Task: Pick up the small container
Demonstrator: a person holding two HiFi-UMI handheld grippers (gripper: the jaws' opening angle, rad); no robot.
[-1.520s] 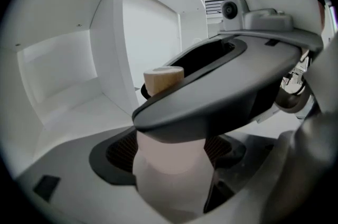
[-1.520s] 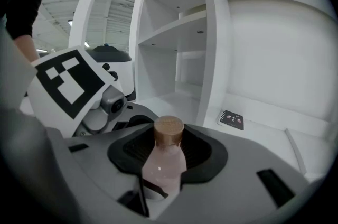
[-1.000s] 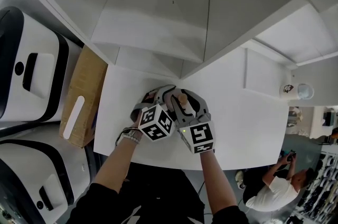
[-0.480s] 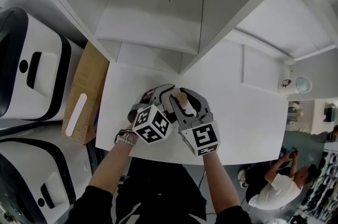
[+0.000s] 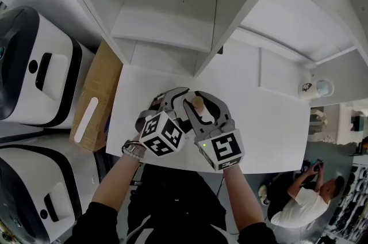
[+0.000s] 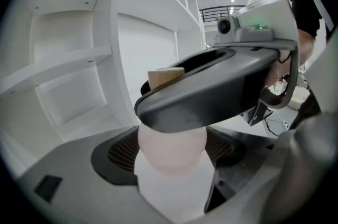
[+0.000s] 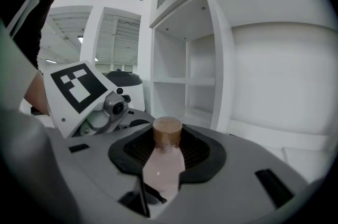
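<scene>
Right hand-held gripper point(image 7: 168, 150) wide, snug on small container point(image 7: 167, 132)

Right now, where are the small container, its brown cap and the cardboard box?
small container point(image 7: 165, 171): right gripper view, on its pink body.
cap point(image 7: 167, 132): right gripper view, on its side.
cardboard box point(image 5: 103, 82): head view, on its bare top face.

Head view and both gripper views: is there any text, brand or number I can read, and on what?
No readable words or numbers anywhere.
On the left marker cube and the right marker cube: square patterns only, no letters.
On the small container: no print shows.
On the cup: a dark mark, too small to read.
</scene>
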